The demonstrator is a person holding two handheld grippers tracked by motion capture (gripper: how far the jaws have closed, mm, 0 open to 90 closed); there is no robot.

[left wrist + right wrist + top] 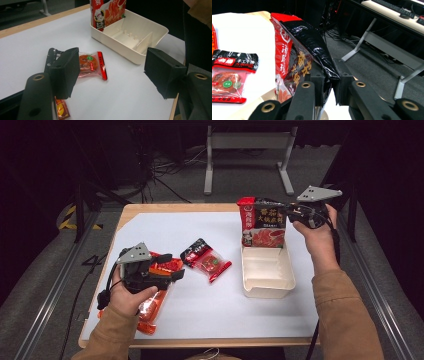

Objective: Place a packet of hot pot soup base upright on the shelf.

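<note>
Right gripper (280, 212) pinches the limp, slippery sauce pouch (262, 222) by its top edge, upright in the tray (267, 275); left gripper (112, 70) gapes empty.

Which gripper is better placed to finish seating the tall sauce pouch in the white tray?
Right. The right gripper is shut on the tall sauce pouch, upright in the white tray; the left gripper is open by the small packet.

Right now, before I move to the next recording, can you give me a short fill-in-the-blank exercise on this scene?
1. The right hand-held gripper is shut on the top edge of a tall ____ pouch.
2. That pouch stands upright in the far end of the white ____.
3. The left hand-held gripper has its jaws ____.

Missing words: red; tray; open
</note>
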